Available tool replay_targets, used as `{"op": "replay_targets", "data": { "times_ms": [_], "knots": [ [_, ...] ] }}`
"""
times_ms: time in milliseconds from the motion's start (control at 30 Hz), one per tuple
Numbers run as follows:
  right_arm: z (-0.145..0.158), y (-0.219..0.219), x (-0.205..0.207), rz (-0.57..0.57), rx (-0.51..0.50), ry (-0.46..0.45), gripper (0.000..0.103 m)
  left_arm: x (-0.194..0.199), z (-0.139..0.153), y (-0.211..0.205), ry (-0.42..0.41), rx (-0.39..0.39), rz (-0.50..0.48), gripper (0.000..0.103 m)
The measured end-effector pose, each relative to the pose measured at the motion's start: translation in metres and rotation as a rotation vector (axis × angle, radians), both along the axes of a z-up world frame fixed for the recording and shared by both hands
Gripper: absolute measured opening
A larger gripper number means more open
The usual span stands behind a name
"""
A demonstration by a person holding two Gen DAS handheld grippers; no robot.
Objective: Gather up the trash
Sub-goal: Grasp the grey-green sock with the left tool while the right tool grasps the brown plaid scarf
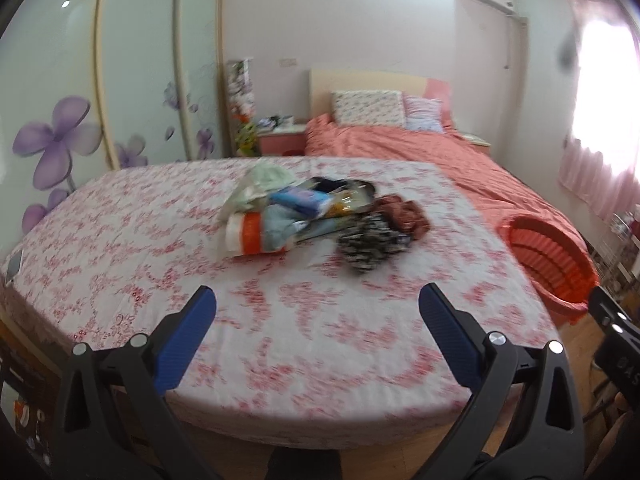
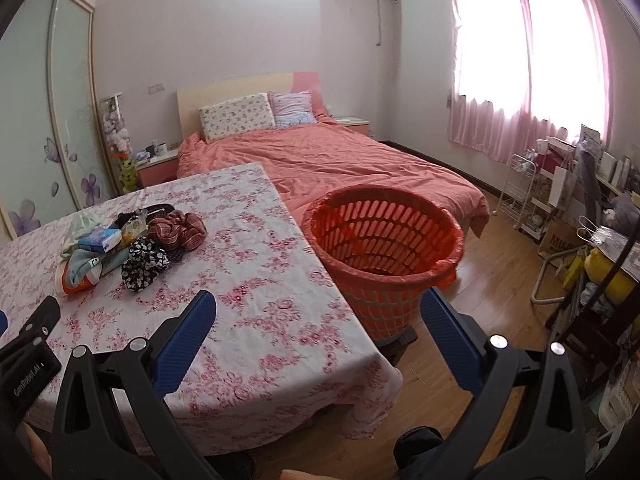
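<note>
We see both grippers over the near edge of the tabletop (image 2: 256,280), which is covered in a pink floral cloth. Left gripper (image 1: 318,304): fingers spread wide, nothing between them, hovering above bare cloth short of the pile. Right gripper (image 2: 318,308): fingers also spread and empty, straddling the tabletop's right edge, with the right finger (image 2: 448,340) in front of the basket's lower wall (contact unclear from this angle). Trash pile (image 1: 304,216) sits mid-tabletop, well apart from both grippers: a pale green plastic bag (image 1: 264,184) at the back left, a white wrapper with an orange band (image 1: 250,236) at the near left, a blue-and-white box (image 2: 100,240) on top, and some glossy packets mixed in (left view is motion-blurred, so labels are unreadable). Touching the pile on its right are a black-and-white floral cloth item (image 2: 144,262) and, just behind it, a red plaid one (image 2: 176,228). Orange slatted basket (image 2: 384,256) stands upright just beside the tabletop's right edge, lined with a thin orange bag at the rim; we can't see anything inside from the right view. Behind the tabletop is a bed (image 2: 328,160) with a coral cover and two pillows. A wardrobe with purple flower panels (image 1: 60,140) is on the left, and pink curtains (image 2: 528,60) on the right. The left gripper's body shows at the lower left edge of the right view.
</note>
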State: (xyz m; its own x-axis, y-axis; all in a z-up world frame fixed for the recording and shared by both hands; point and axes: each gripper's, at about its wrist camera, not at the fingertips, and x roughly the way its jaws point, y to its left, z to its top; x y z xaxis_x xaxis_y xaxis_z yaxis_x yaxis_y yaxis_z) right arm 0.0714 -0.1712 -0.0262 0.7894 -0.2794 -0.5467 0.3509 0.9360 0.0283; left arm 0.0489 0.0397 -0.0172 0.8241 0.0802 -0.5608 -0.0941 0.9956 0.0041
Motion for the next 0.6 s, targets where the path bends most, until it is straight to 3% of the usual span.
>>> {"op": "replay_targets", "data": {
  "times_ms": [300,600],
  "knots": [
    [-0.014,0.017,0.053,0.115,0.048,0.039,0.101,0.053,-0.023,0.06,0.068,-0.011,0.114,0.099],
    [-0.019,0.043,0.127,0.25,0.071,0.052,0.082,0.094,-0.032,0.077,0.087,-0.035,0.088,0.095]
  ]
}}
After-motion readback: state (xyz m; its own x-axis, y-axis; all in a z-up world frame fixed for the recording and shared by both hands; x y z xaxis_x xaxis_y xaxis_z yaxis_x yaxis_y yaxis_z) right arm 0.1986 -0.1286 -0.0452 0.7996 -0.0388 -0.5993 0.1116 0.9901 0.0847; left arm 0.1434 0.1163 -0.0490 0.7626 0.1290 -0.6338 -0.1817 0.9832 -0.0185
